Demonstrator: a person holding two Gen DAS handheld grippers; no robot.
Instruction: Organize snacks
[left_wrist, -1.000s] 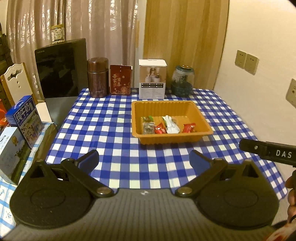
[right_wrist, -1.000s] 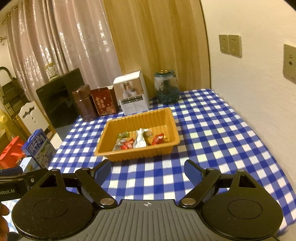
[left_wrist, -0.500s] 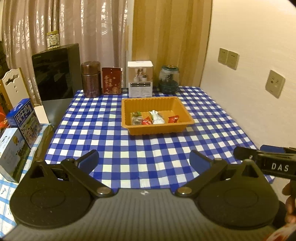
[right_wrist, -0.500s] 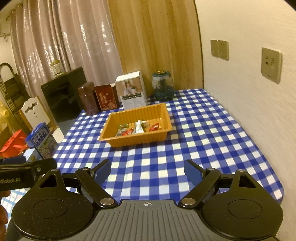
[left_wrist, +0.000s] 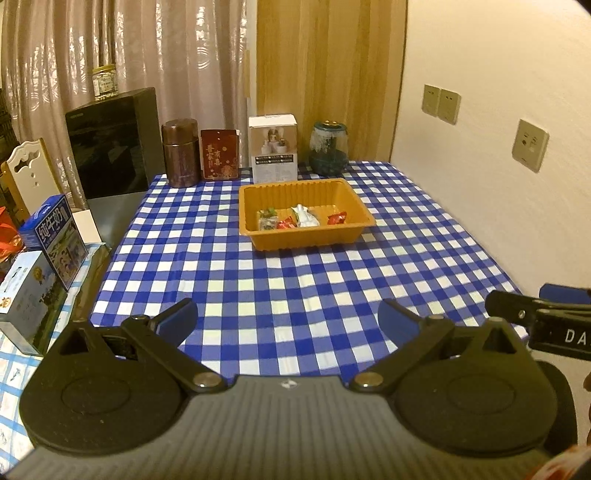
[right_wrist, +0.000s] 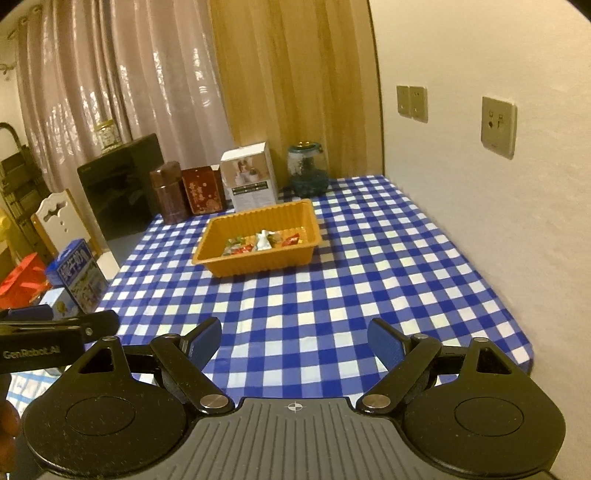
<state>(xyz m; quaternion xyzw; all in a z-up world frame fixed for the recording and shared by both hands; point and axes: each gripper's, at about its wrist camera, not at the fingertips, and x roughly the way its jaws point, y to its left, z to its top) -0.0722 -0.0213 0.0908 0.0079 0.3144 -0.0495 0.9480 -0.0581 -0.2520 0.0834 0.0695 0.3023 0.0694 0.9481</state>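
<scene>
The snacks (left_wrist: 301, 218) lie in a loose row along the near side of the orange tray (left_wrist: 364, 212): a greenish packet (left_wrist: 266, 218) at the left end, a red one (left_wrist: 286, 223) beside it, a white one (left_wrist: 304, 216) in the middle and another red one (left_wrist: 337, 218) a little apart at the right end. In the right wrist view the same row of snacks (right_wrist: 264, 242) shows just behind the near wall of the tray (right_wrist: 258, 264). The tray sits toward the far half of the worktop (left_wrist: 295, 288), on a blue-and-white checked cloth.

Behind the tray, along the far edge, stand 4 things in a line: a brown canister (left_wrist: 180, 152), a dark red box (left_wrist: 219, 154), a white box (left_wrist: 273, 147) (just behind the tray's far rim) and a glass jar (left_wrist: 328, 148). Off the worktop's left side, 2 blue cartons (left_wrist: 55, 236) stand on a lower surface, near a black cabinet (left_wrist: 114, 144).

Both tools hang over the near edge, well apart from the tray. The left tool (left_wrist: 288, 317) has its blue pads spread wide with nothing between them. The right tool (right_wrist: 293, 341) is likewise spread wide and holds nothing. Each tool's side also shows at the margin of the other's view.
</scene>
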